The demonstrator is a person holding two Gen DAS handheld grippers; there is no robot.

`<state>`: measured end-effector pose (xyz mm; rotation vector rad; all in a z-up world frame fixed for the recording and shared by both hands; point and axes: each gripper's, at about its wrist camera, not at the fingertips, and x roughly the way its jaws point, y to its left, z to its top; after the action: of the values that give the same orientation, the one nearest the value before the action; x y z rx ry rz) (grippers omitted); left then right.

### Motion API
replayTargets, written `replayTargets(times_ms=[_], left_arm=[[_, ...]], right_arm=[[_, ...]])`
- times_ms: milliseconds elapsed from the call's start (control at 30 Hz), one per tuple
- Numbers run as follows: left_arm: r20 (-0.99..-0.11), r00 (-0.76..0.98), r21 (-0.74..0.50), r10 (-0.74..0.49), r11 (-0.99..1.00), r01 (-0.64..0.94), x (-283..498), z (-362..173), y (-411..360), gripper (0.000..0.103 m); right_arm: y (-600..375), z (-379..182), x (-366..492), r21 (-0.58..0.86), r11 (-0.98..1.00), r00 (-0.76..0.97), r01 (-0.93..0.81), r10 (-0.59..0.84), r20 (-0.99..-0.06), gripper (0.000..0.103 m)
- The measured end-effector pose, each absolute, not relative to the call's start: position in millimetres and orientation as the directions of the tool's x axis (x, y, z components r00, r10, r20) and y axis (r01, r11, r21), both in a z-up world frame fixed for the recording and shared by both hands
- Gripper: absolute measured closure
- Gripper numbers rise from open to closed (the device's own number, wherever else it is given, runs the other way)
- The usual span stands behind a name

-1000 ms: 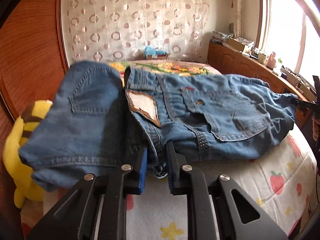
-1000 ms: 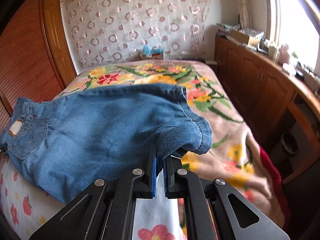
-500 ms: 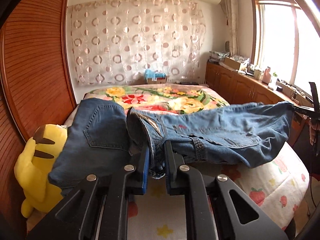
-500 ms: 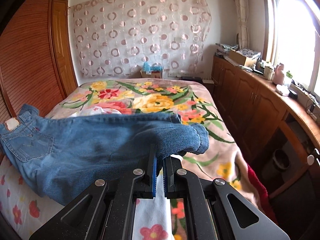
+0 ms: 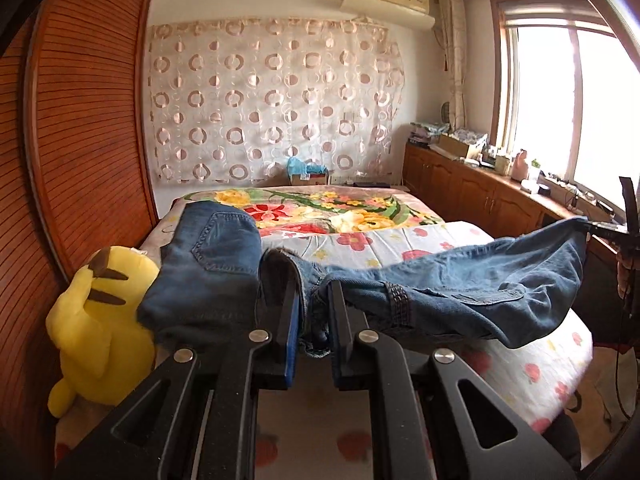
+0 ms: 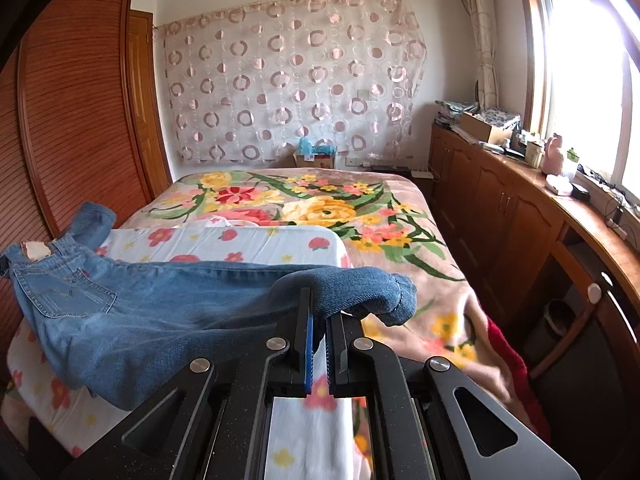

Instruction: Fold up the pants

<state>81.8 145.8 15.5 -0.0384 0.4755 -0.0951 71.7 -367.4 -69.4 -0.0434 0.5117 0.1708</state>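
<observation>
Left wrist view: the left gripper [image 5: 313, 308] pinches a bunched waistband of the jeans [image 5: 460, 292] between its blue pads. The denim stretches away toward 3 o'clock, lifted clear of the bed [image 5: 532, 368], up to the right gripper [image 5: 608, 230] at the frame's edge. A second denim piece [image 5: 208, 268] lies at 10 o'clock beside a yellow plush [image 5: 96, 320]; I cannot tell whether it belongs to the same pair.

Right wrist view: the right gripper [image 6: 318, 320] is pressed together on the leg hem, which droops over toward 2 o'clock. The jeans [image 6: 152, 312] run off toward 9 o'clock, sagging onto the bed [image 6: 248, 240] mid-span.

Judging by this, the step in hand is lifting and stretching the pants taut. The next move likely calls for bringing hem toward waistband, both grips kept tight, and laying the fold flat.
</observation>
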Motion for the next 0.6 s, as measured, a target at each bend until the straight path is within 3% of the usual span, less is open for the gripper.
replayTargets(times_ms=[233, 600], left_arm=[[-0.482, 0.871, -0.082, -0.094, 0.995, 0.062, 35, 5, 160, 0.089], [-0.607, 0.790, -0.080, -0.088, 0.996, 0.050, 28, -45, 153, 0.087]], right_arm=[[-373, -79, 27, 0.032, 0.979, 0.837, -0.204, 0.191, -0.513, 0.099], [-384, -123, 28, 0.121, 0.978, 0.763, -0.172, 0.210, -0.611, 0.099]])
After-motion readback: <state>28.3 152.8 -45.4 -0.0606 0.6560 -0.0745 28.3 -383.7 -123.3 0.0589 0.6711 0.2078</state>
